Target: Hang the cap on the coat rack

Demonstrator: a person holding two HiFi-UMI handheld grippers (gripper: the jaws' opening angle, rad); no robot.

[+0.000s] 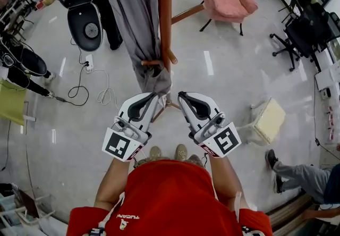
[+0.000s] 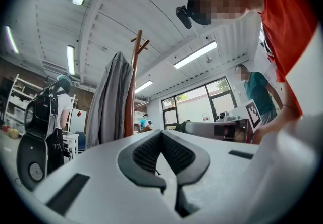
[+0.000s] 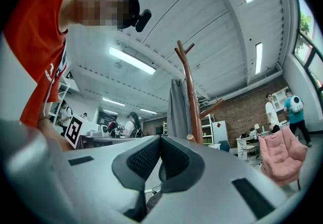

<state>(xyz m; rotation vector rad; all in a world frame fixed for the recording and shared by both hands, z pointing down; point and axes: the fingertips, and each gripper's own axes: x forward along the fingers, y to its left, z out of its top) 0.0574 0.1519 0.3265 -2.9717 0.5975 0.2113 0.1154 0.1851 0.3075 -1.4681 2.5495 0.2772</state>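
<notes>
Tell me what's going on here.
A person in a red shirt holds a gripper in each hand before a wooden coat rack with a grey garment hanging on it. The left gripper and the right gripper are both shut with nothing between the jaws. No cap shows in any view.

I see a red short-sleeved shirt [image 1: 175, 197] with small white print [image 1: 127, 217] near the collar (upside down from my camera). The left gripper [image 1: 153, 98] and right gripper [image 1: 183, 97] are white shells with black ribbed pads [image 2: 149, 152]. Each carries a marker cube [image 1: 119, 144] of black-and-white squares. The shoes [image 1: 167, 152] are tan.
</notes>
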